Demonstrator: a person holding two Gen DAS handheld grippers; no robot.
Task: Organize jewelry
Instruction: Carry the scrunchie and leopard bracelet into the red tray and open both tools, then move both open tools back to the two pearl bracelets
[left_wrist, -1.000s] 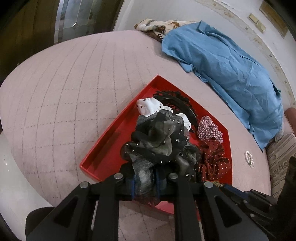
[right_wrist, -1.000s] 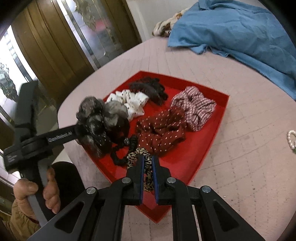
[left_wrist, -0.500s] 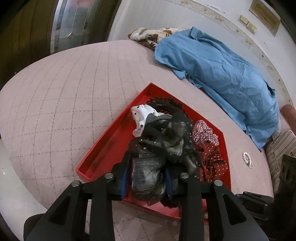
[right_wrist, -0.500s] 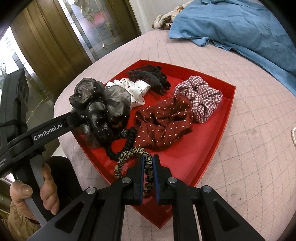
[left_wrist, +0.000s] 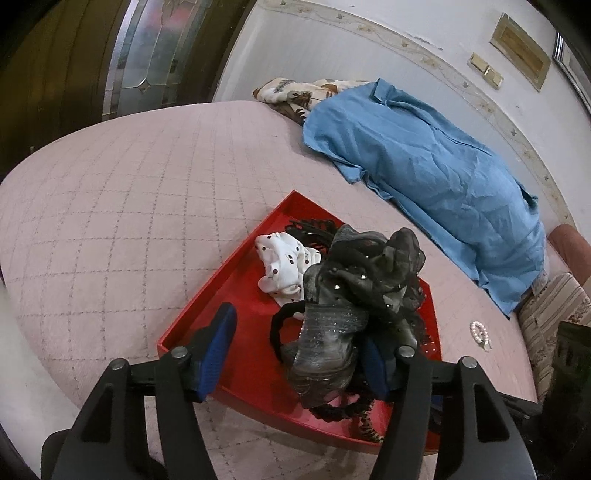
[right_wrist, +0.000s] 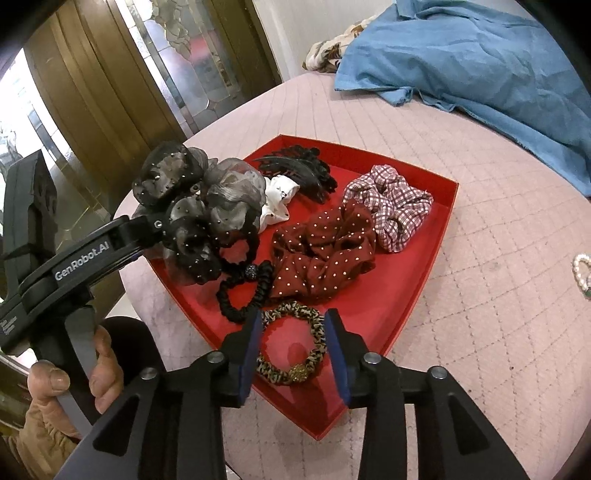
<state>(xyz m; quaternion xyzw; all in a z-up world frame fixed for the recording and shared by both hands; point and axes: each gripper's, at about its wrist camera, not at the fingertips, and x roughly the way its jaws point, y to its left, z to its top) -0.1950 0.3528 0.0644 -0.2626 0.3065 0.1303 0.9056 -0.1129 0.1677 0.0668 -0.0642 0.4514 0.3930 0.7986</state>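
1. The left gripper (left_wrist: 295, 354) has just been opening: a second ago its pads were pinching the grey scrunchie (left_wrist: 354, 295), and now the jaws are standing apart, with the scrunchie leaning against the right pad only and clear of the left one
2. The right gripper (right_wrist: 293, 354) has just been opening too: earlier it was clamped on the leopard band (right_wrist: 295, 343), and now its jaws are standing apart with the band lying loose between them on the floor of the red tray (right_wrist: 406, 295)
3. The grey scrunchie is sitting over the tray's left side, between the left gripper's jaws; whether it is resting on the tray or hanging on the pad I cannot tell
4. The leopard band is lying in the tray's near corner, just beside a black band (right_wrist: 243, 295)
5. The right view is showing a dark red dotted scrunchie (right_wrist: 325, 254), a checked one (right_wrist: 391, 206), a black claw clip (right_wrist: 299, 173) and the hand (right_wrist: 74, 373) gripping the left tool; the left view is hiding most of these behind the grey scrunchie
6. Both views are showing a white dotted scrunchie (left_wrist: 284, 269), a pearl bracelet (left_wrist: 480, 332) out on the pink cover (left_wrist: 129, 221), and a blue cloth (left_wrist: 436, 177) farther back
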